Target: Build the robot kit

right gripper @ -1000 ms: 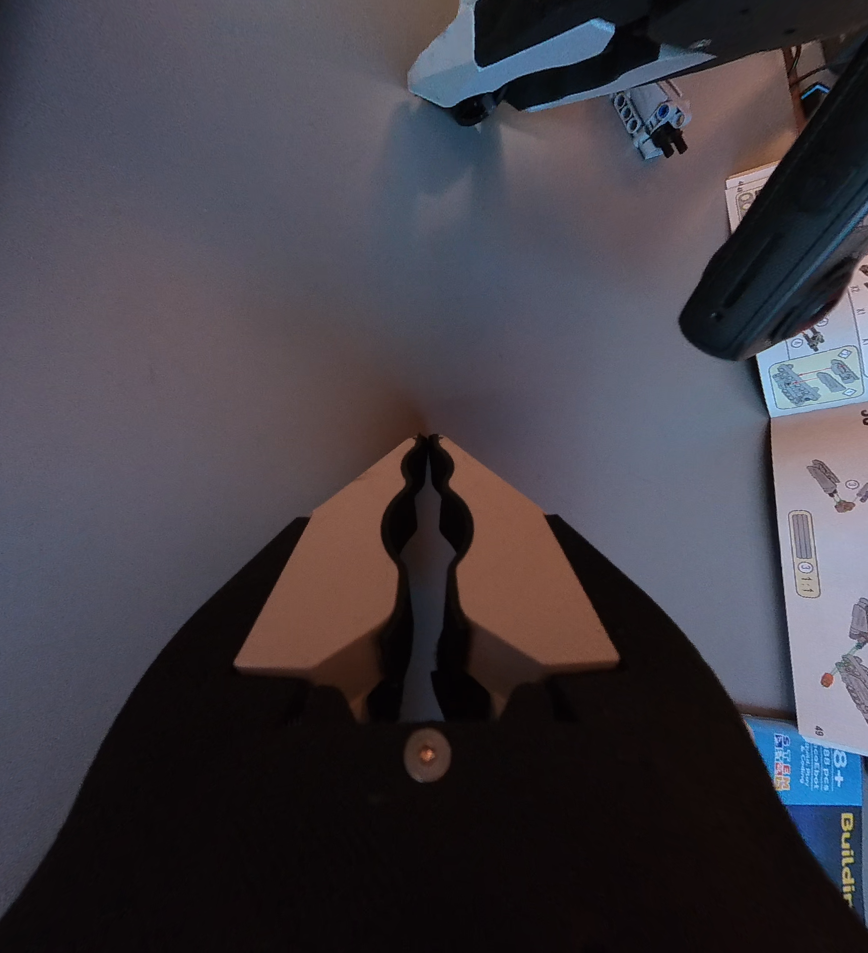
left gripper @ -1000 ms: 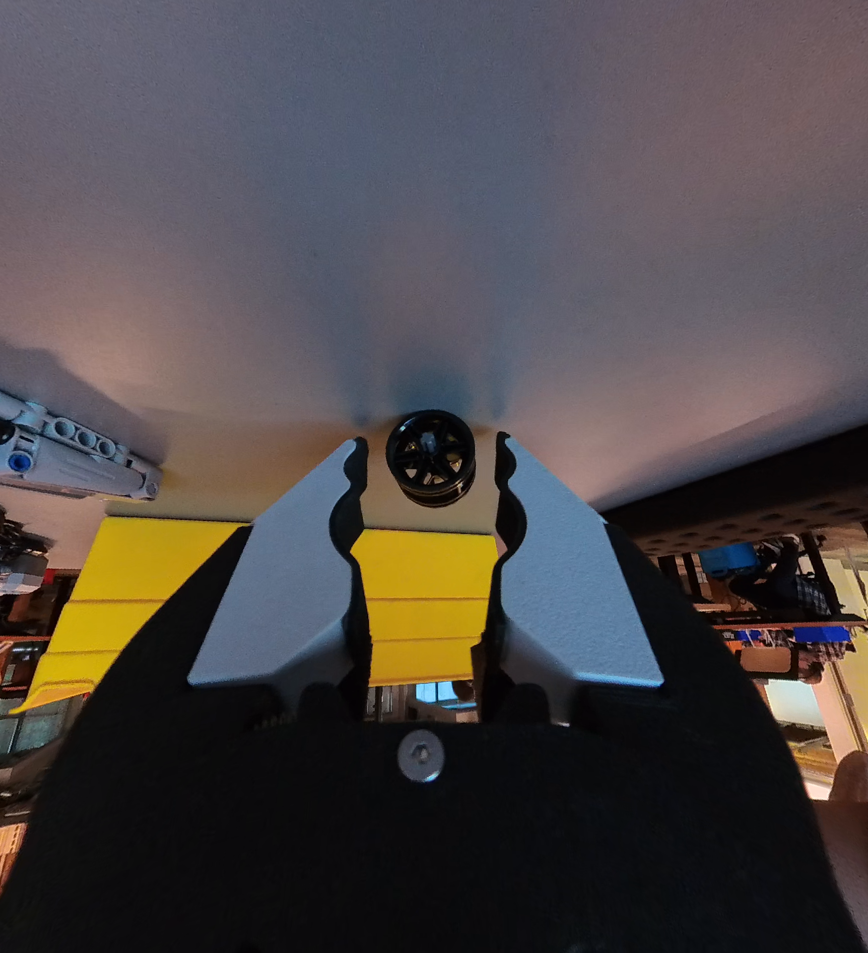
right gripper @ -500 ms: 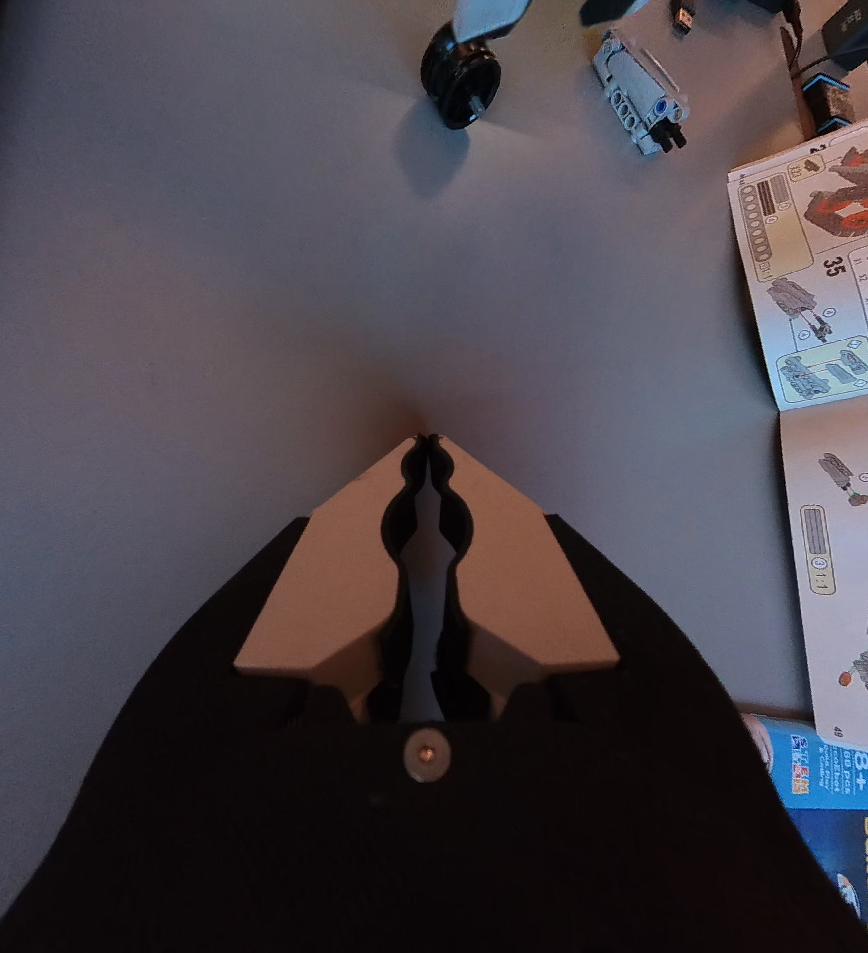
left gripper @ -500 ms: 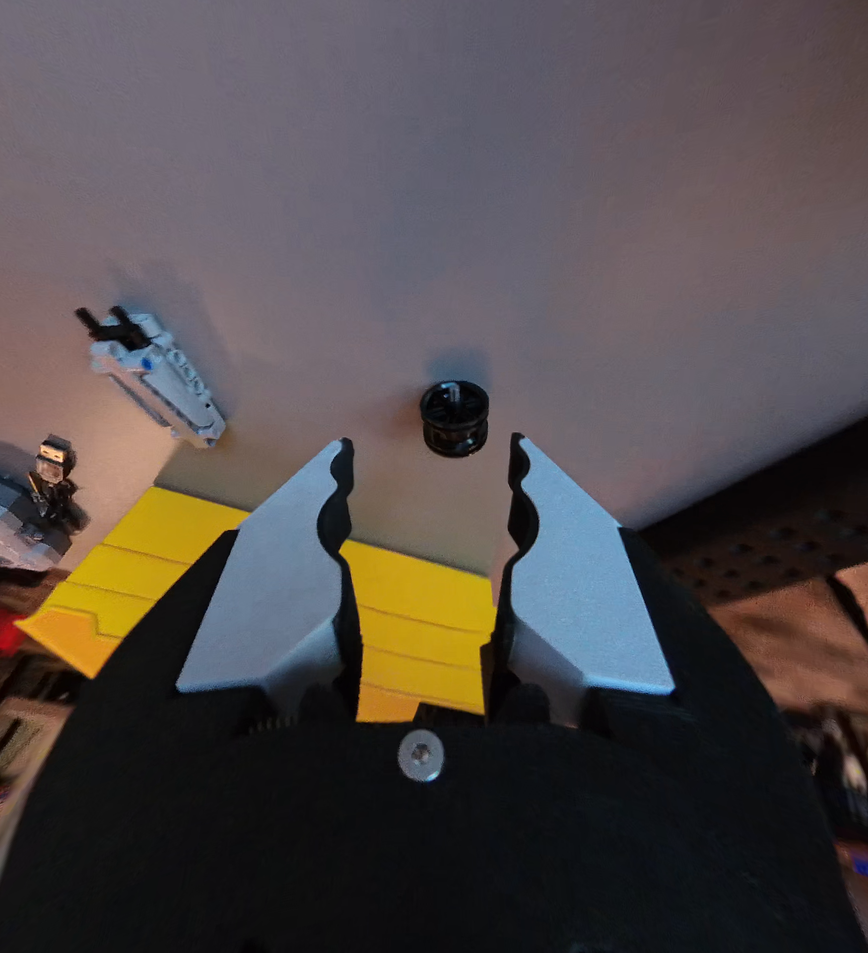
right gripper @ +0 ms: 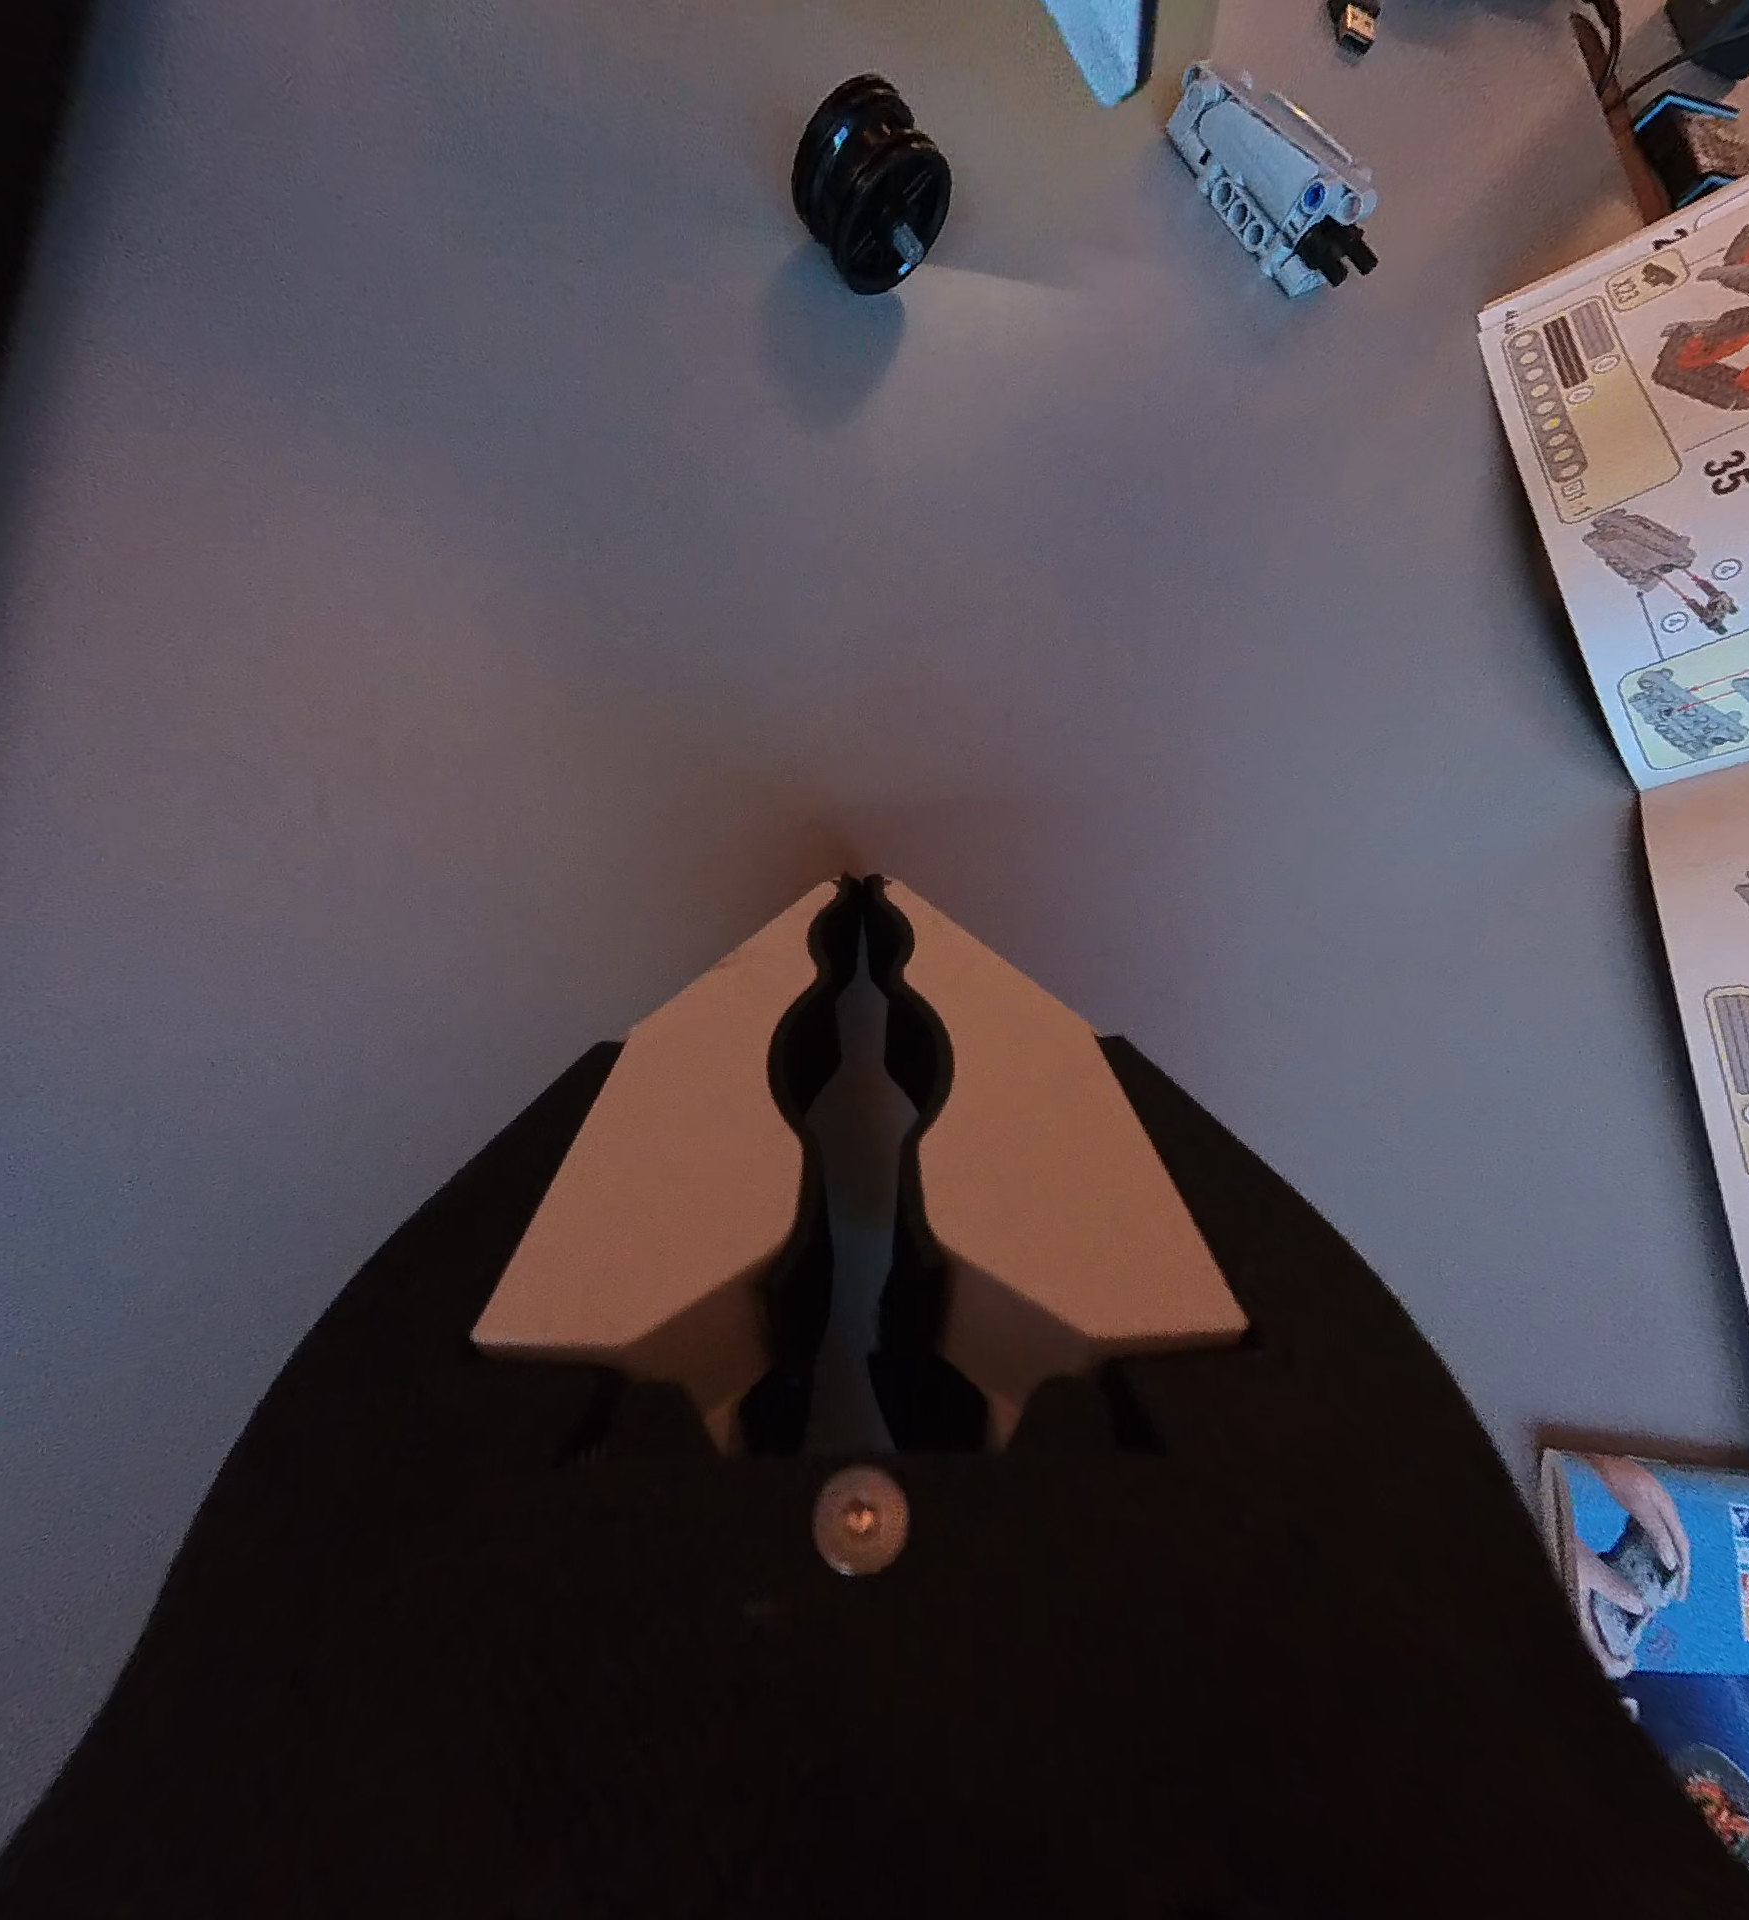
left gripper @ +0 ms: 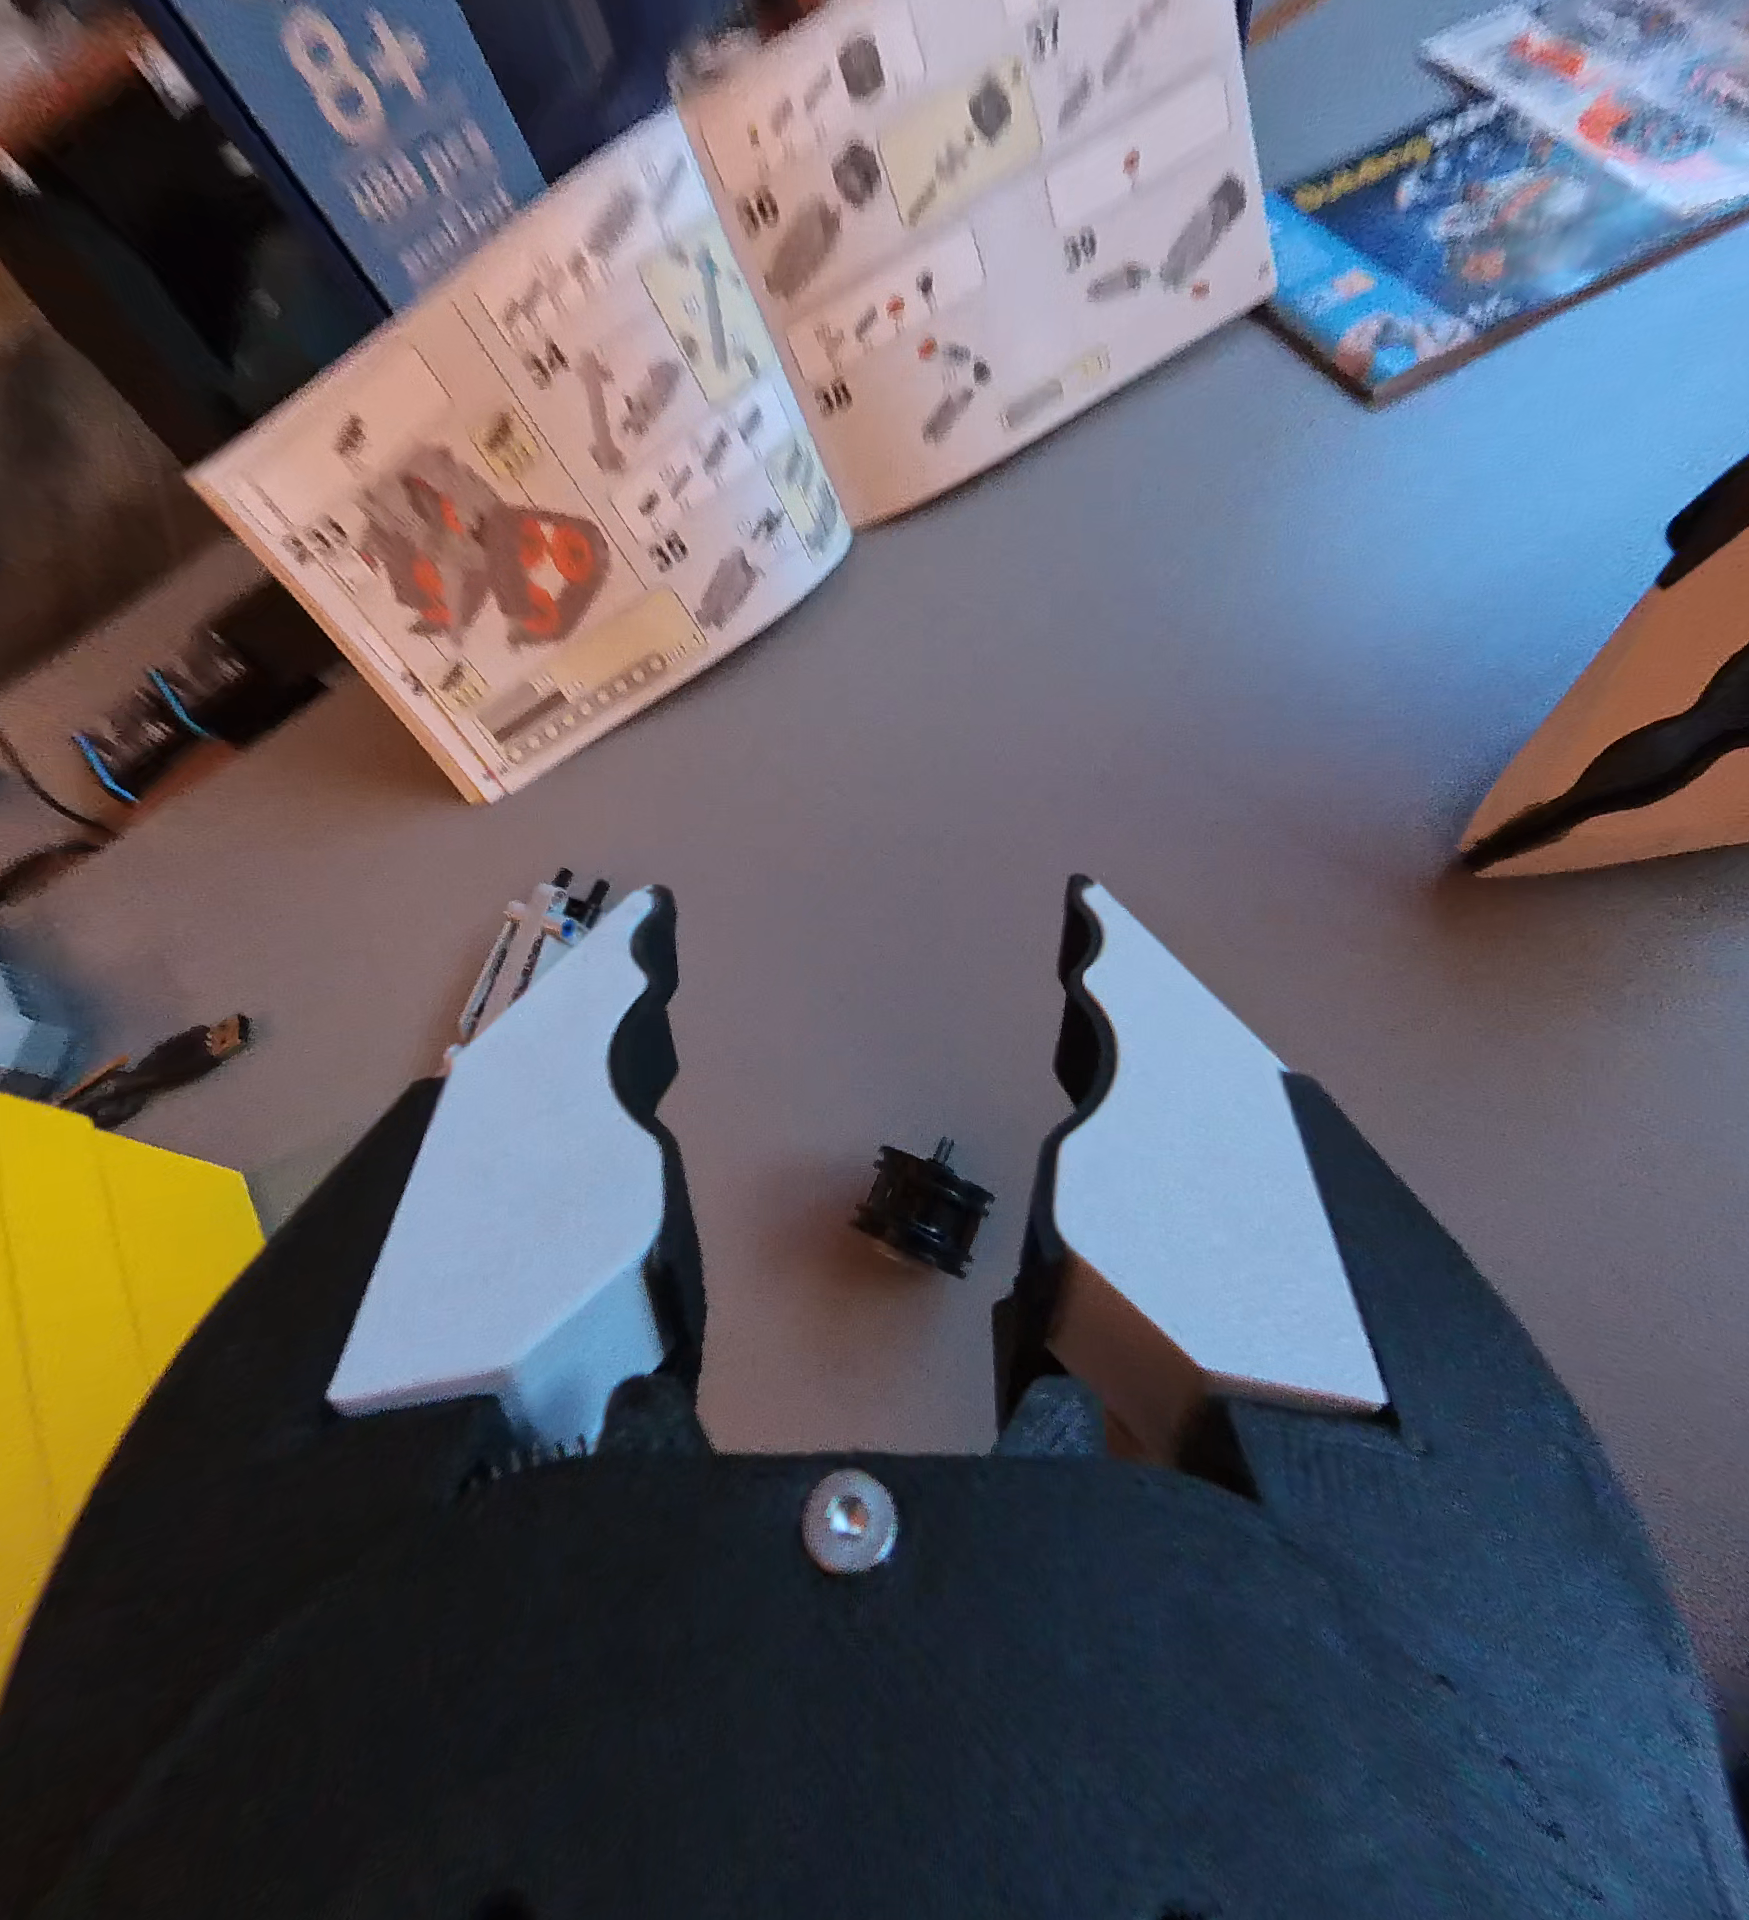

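Black wheel (left gripper: 920, 1208) lies on the grey bench (left gripper: 953, 727) between the left gripper's (left gripper: 865, 904) spread fingers, untouched, a grey brick piece (right gripper: 1270, 177) and open booklet (left gripper: 724, 343) beyond; right gripper (right gripper: 862, 883) pressed together, empty.

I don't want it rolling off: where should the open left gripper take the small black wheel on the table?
Probably across its two flat faces. The black wheel lies on its grooved rim with a short axle stub poking from one face, so the left gripper would best descend from above, one of its fingers on each face, avoiding the rounded rim.
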A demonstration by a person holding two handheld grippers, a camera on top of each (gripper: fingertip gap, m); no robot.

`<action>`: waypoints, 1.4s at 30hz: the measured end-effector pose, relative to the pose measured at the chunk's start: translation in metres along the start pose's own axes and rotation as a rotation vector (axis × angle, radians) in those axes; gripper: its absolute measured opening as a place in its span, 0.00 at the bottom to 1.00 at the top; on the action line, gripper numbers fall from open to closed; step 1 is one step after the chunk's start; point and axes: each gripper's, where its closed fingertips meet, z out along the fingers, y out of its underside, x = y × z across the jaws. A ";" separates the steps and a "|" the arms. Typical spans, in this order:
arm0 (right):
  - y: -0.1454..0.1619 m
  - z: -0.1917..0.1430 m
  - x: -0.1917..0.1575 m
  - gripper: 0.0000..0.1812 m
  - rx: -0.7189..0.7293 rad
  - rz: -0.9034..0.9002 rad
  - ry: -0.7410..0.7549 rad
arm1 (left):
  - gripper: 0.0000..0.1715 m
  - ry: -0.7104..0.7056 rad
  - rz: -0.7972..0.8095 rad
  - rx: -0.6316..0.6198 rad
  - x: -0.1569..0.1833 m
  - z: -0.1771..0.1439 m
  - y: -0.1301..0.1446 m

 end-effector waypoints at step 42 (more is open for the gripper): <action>0.000 0.000 -0.001 0.00 0.020 0.086 -0.054 | 0.51 0.139 -0.095 -0.128 -0.004 0.004 0.076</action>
